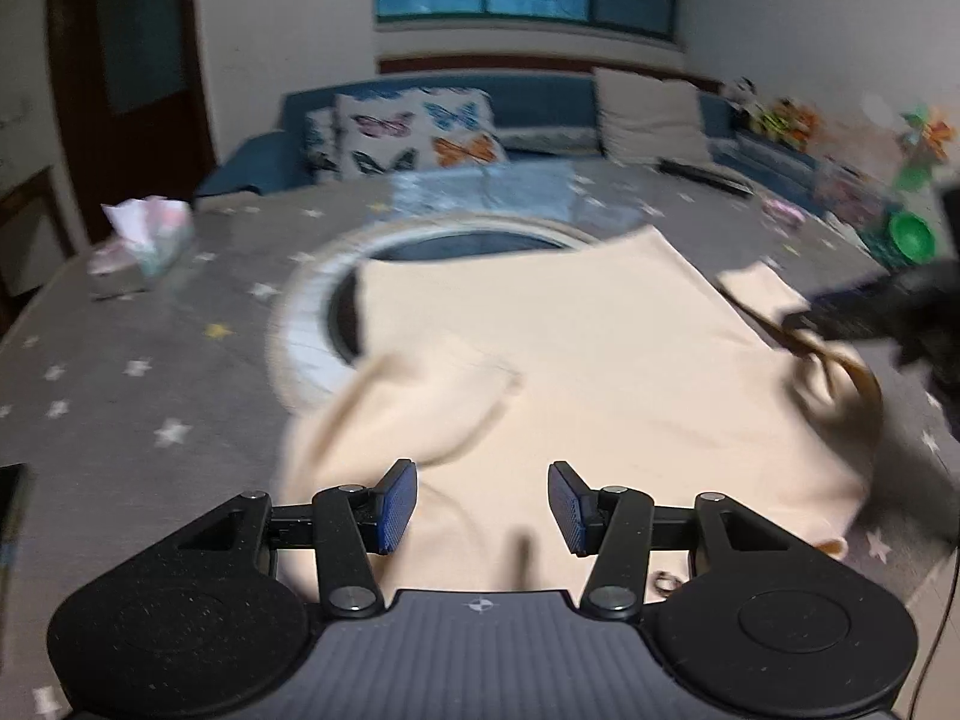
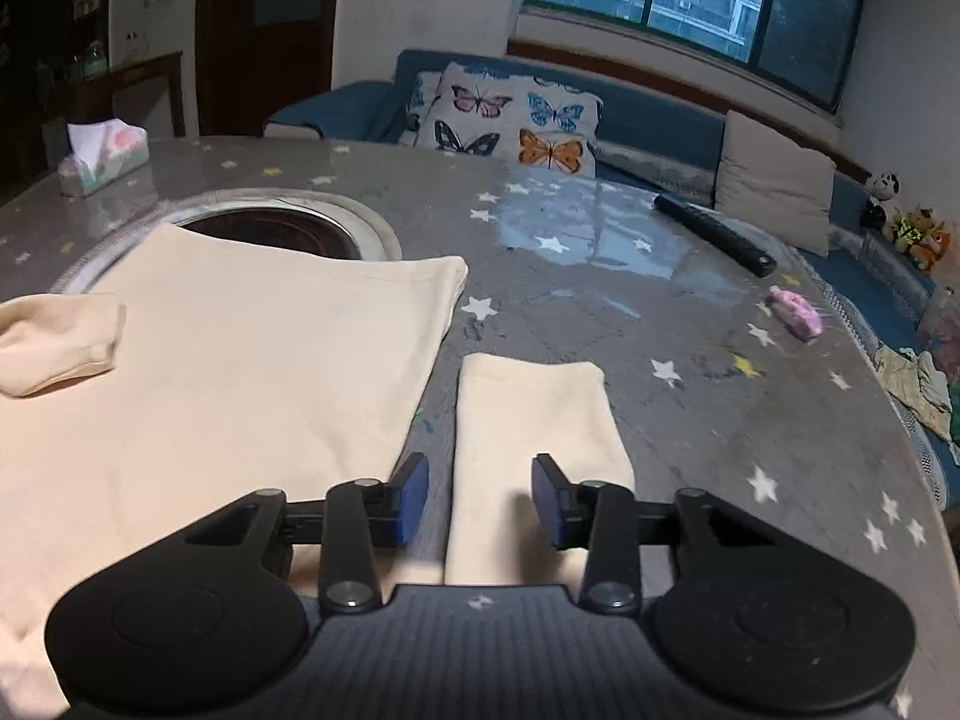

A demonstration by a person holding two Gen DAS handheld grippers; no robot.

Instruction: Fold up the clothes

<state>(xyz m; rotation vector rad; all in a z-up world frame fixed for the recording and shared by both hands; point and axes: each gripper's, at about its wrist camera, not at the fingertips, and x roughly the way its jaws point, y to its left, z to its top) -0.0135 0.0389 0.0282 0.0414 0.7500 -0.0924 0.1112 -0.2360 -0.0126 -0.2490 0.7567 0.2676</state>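
A cream top (image 2: 240, 360) lies spread flat on the grey star-patterned table (image 2: 600, 312). Its left sleeve (image 2: 54, 342) is folded over onto the body. Its right sleeve (image 2: 528, 420) lies straight beside the body. My right gripper (image 2: 480, 498) is open just over that sleeve, and the pads do not press the cloth. My left gripper (image 1: 483, 504) is open above the near edge of the top (image 1: 570, 360), close to the folded sleeve (image 1: 408, 408), with nothing pinched. In the left wrist view the right gripper is a dark blur at the right edge.
A round recess (image 2: 282, 228) in the table sits partly under the top's far edge. A tissue box (image 2: 105, 153) stands far left. A black remote (image 2: 714, 234) and a pink object (image 2: 795, 309) lie to the right. A blue sofa with a butterfly cushion (image 2: 510, 120) lies beyond.
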